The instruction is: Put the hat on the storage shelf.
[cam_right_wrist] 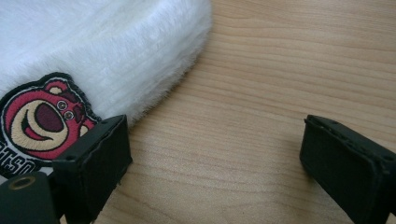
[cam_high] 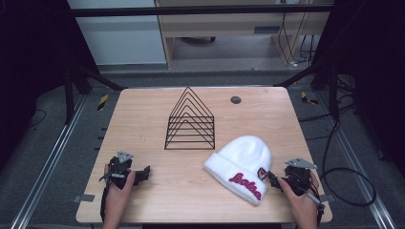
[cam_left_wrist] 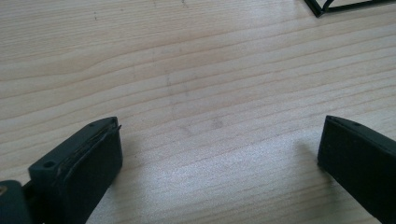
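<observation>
A white fuzzy beanie [cam_high: 241, 164] with red lettering and a bear patch [cam_right_wrist: 39, 119] lies flat on the wooden table [cam_high: 143, 119], front right. My right gripper [cam_high: 276, 180] rests on the table just right of the hat's cuff, open, its left jaw touching the cuff edge, with bare wood [cam_right_wrist: 219, 154] between the jaws. My left gripper [cam_high: 143, 174] sits at the front left, open over bare table [cam_left_wrist: 219, 140], nothing between its jaws. A black wire rack [cam_high: 190, 121] of triangular dividers stands at the table's middle.
A small dark round disc [cam_high: 235, 99] sits near the table's far right edge. The rack's corner [cam_left_wrist: 322, 7] shows at the top of the left gripper view. Cables [cam_high: 344, 176] trail on the floor to the right.
</observation>
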The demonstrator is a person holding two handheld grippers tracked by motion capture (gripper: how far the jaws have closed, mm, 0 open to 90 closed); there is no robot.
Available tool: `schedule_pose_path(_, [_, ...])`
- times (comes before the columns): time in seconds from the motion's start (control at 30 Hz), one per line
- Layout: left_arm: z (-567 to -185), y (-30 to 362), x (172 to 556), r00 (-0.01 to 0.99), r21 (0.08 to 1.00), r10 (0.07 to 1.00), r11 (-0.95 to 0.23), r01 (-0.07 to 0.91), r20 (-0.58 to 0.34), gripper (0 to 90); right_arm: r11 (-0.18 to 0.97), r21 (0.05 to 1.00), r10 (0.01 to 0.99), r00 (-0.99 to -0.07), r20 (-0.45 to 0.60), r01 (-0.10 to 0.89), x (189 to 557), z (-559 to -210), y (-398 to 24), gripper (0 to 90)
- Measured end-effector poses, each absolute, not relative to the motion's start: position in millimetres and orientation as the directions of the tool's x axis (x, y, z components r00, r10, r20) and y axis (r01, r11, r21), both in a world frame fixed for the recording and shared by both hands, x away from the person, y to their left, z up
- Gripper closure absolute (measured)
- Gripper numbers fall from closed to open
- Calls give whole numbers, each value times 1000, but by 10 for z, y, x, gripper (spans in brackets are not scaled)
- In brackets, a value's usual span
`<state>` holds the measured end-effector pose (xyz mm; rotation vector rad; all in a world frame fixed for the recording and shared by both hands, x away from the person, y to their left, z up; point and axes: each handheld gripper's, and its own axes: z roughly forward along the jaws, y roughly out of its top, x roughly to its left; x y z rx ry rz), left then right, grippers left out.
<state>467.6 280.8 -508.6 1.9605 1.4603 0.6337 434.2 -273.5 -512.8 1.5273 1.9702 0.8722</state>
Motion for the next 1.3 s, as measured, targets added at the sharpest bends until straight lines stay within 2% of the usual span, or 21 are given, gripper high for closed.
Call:
schedule_pose_path(0.6, [-5086,2800,4668,279,713,960,-208,670,18,0,163,740,969,-248,6,652,4338,-5125,-2733,91])
schedule_pose_path(0.7, [-5085,2803,4668,281,711,959,-211,671,20,0,187,734,957,-288,12,653,4345,-5113,-2788,97])
schedule_pose_path(0.87, [-5085,2802,4668,281,711,959,-212,671,21,0,169,718,954,-294,52,675,4387,-5024,-2881,108])
schedule_pose_path(1.03, [-5085,2802,4668,281,711,959,-212,671,21,0,272,671,942,-333,-40,689,4494,-4853,-2861,126])
schedule_pose_path(1.17, [-5086,2800,4668,279,713,960,-208,670,18,0,353,643,919,-381,-102,680,4646,-4653,-2778,186])
schedule_pose_path(1.3, [-5086,2800,4668,279,712,960,-208,670,18,0,454,580,882,-436,-180,677,4875,-4384,-2612,288])
